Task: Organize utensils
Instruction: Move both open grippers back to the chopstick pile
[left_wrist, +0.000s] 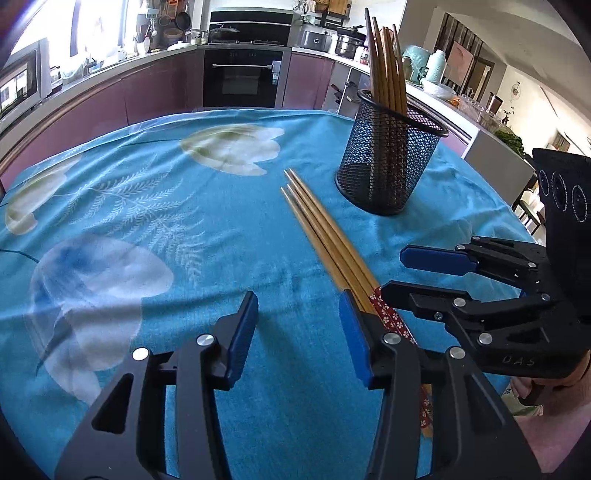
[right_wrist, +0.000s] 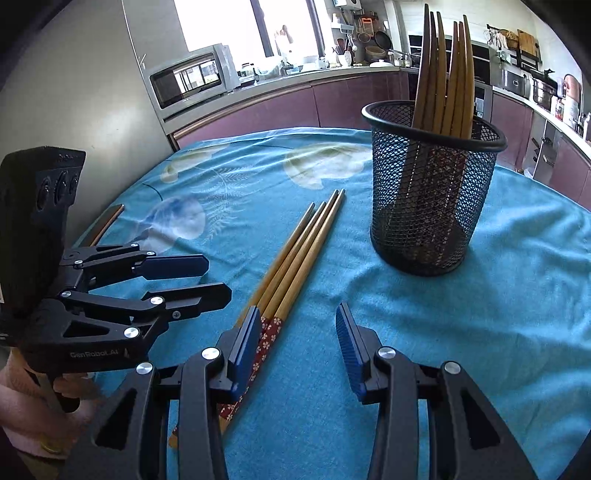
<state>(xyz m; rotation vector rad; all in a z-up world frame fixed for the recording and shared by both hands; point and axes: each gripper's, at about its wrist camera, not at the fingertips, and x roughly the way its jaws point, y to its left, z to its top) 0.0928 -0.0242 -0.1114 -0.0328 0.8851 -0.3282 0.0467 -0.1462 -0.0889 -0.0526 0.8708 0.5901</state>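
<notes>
A kitchen with purple cabinets, an oven and a microwave is curving around a desk (left_wrist: 110, 258) that is wearing a blue flowered cloth (right_wrist: 480, 314). On the cloth a bundle of four wooden chopsticks (left_wrist: 325, 240) is lying flat, its thin tips pointing toward a black mesh holder (left_wrist: 388, 162), which is standing upright near those tips but apart from them. More chopsticks (right_wrist: 443, 74) are standing in the holder, tips up.

Both claws are reaching in low and tilting downward toward the cloth, one on each side of the lying bundle. The left claw (left_wrist: 299, 328) is sitting released, with only bare cloth between its blue pads; its right pad is resting just beside the bundle's red patterned handle end. The right claw (right_wrist: 295, 343) is likewise released, nothing between its pads, and its left pad is lying just beside or over the same patterned ends; I cannot tell whether it is touching them. A hand in a pink sleeve (right_wrist: 22, 402) is gripping the left claw's handle at the edge of the right camera's view.
</notes>
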